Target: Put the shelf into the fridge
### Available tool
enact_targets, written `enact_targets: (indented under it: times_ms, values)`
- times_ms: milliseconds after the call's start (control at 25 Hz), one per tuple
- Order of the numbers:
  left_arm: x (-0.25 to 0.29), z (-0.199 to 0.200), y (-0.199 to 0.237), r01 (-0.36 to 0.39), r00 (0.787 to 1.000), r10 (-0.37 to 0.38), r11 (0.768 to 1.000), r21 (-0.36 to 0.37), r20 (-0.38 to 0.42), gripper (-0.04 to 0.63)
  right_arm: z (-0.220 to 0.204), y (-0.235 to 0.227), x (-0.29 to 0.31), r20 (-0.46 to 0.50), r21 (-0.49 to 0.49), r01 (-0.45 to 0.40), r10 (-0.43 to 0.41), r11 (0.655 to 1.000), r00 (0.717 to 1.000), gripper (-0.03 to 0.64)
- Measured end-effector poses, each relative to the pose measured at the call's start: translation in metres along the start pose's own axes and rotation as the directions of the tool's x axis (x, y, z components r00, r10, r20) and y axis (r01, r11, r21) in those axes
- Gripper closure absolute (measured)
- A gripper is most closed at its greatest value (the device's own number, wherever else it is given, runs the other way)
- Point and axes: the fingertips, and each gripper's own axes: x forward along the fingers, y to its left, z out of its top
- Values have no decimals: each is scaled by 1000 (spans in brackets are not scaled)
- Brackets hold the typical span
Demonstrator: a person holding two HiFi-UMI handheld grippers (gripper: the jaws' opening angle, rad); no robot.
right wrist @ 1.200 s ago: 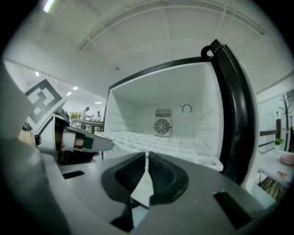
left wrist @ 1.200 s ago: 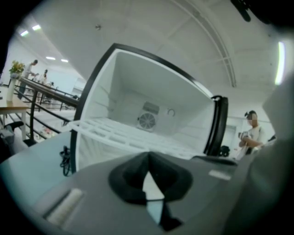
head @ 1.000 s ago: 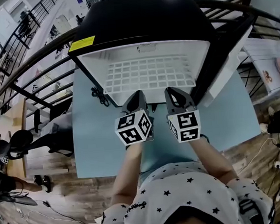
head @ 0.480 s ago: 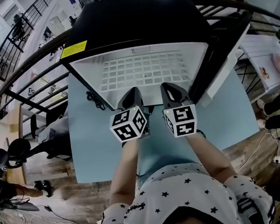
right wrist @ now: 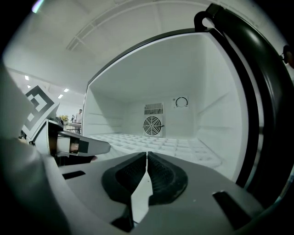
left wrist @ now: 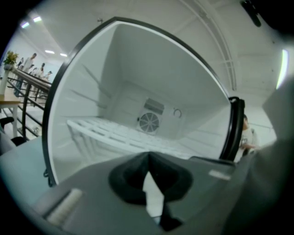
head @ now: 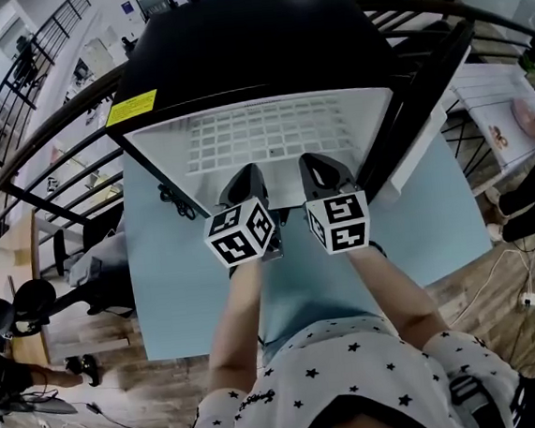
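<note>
Finding: over the last second both grippers have advanced toward the far edge of the bench (head: 169, 265), and the shelf (head: 269, 133) has gone with them. Its front edge earlier stood out past the mouth of the fridge (head: 252, 50). It now lies about level with that mouth, with most of the white grid inside the cabinet. I judge the insertion well advanced but not finished, as the front edge has not yet reached full depth.

Tool state: the left gripper (head: 248, 174) and the right gripper (head: 316, 164) sit side by side at mid-bench, at the shelf's front edge. In each gripper view the pads meet tip to tip. No bar of the shelf can be seen pinched between them, only a pale surface through the wedge-shaped gap behind the tips. It appears they are pushing the shelf rather than holding it.

Container: the fridge lies along the middle of the bench's far edge, its mouth facing the near edge and its door (head: 425, 90) swung open toward the far right corner. The shelf is the only item inside and looks roughly level, partway up the side walls. A fan grille (right wrist: 152, 125) shows on the back wall. No food or bins are present.

Other: a dark cable (head: 174, 197) lies on the bench beside the fridge's left side, clear of the shelf's path
</note>
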Motion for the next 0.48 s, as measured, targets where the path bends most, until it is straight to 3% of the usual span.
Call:
enact_targets:
  times_ms: [320, 480]
  values:
    - [7, 2, 1, -11, 1000, 10, 1000, 28, 2, 591, 1, -3, 6, 3, 7, -1, 1, 1000, 1000, 592]
    - [9, -4, 1, -18, 1000, 18, 1000, -23, -9, 591, -1, -7, 6, -16, 33, -14, 15, 999, 1000, 591]
